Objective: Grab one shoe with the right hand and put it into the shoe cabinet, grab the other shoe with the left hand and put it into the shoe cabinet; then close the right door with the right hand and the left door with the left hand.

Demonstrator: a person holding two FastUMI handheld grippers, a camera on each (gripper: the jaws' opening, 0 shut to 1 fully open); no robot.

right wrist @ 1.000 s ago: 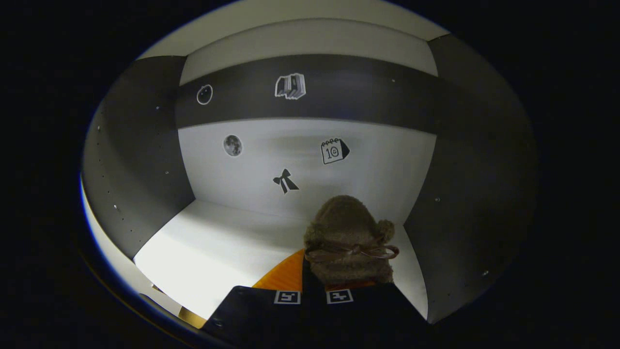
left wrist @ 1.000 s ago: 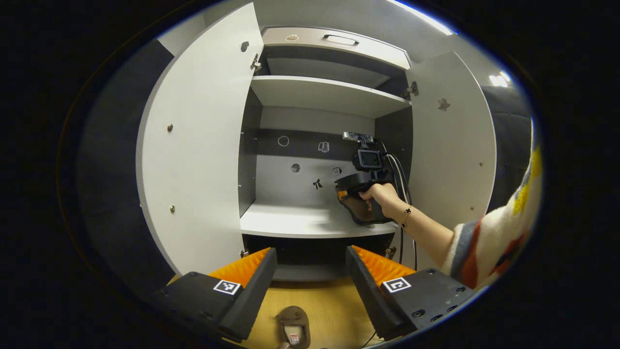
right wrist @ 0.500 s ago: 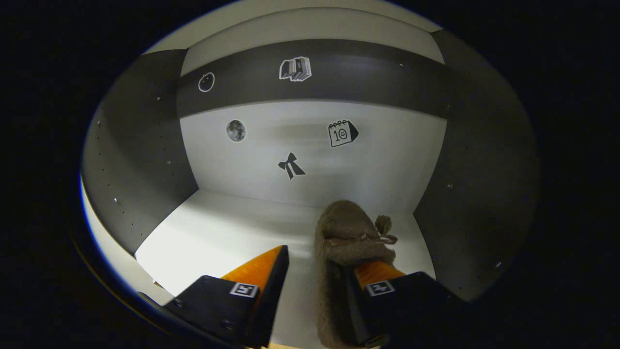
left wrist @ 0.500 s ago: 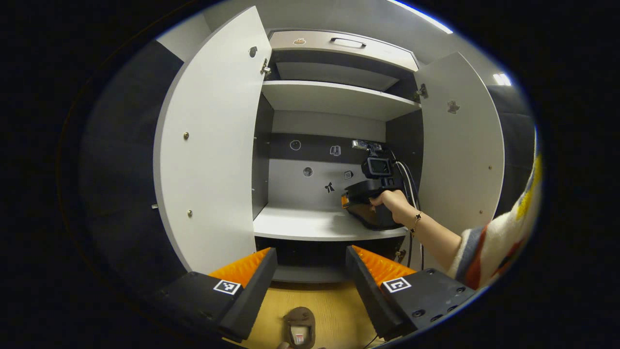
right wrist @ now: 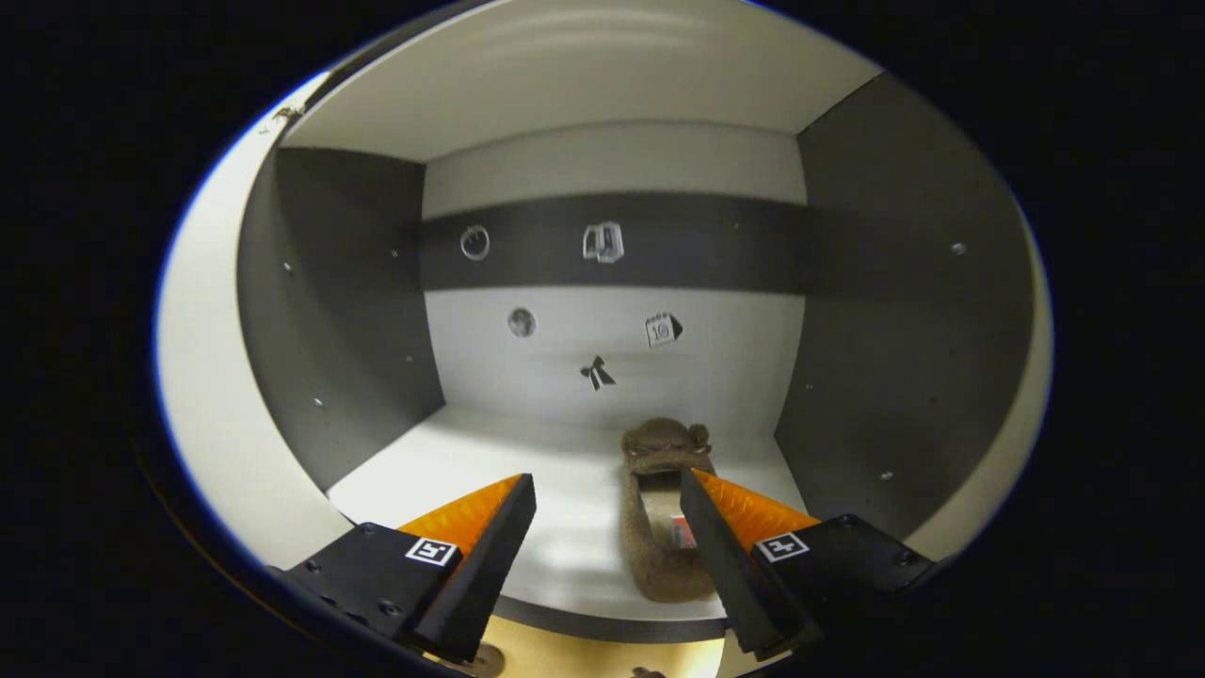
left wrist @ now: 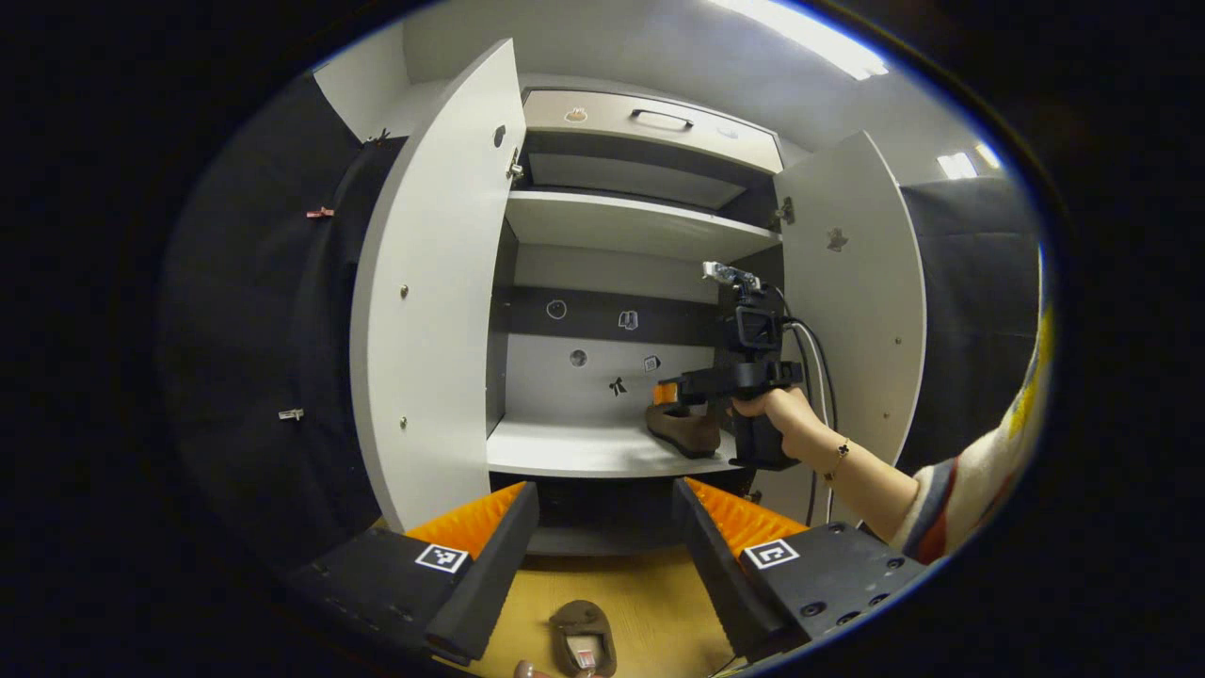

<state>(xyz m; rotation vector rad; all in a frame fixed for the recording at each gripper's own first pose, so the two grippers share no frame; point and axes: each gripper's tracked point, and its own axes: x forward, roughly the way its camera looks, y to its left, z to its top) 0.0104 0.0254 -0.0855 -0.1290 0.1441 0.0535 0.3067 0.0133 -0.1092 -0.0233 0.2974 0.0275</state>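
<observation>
Left gripper (left wrist: pixel 602 537) stands with its fingers spread wide and nothing between them, low over the wooden floor (left wrist: pixel 640 603). Just below and between its fingers lies a brown shoe (left wrist: pixel 584 640) on that floor. Ahead of it is the shoe cabinet (left wrist: pixel 621 226): the left door (left wrist: pixel 433 282) swung open to the left of its fingers, the right door (left wrist: pixel 852 292) open to the right. Beyond its right finger, a hand (left wrist: pixel 786 414) holds the right gripper (left wrist: pixel 673 389) at the cabinet's right side, above the other shoe (left wrist: pixel 682 430) on the shelf (left wrist: pixel 565 447).

In the right gripper view, the right gripper (right wrist: pixel 607 537) is also wide open and grips nothing. The other shoe (right wrist: pixel 659 527) lies on the shelf (right wrist: pixel 490 461) partly behind its right finger, toe toward the back wall (right wrist: pixel 565 348), where small stickers (right wrist: pixel 596 374) sit above the fingers.
</observation>
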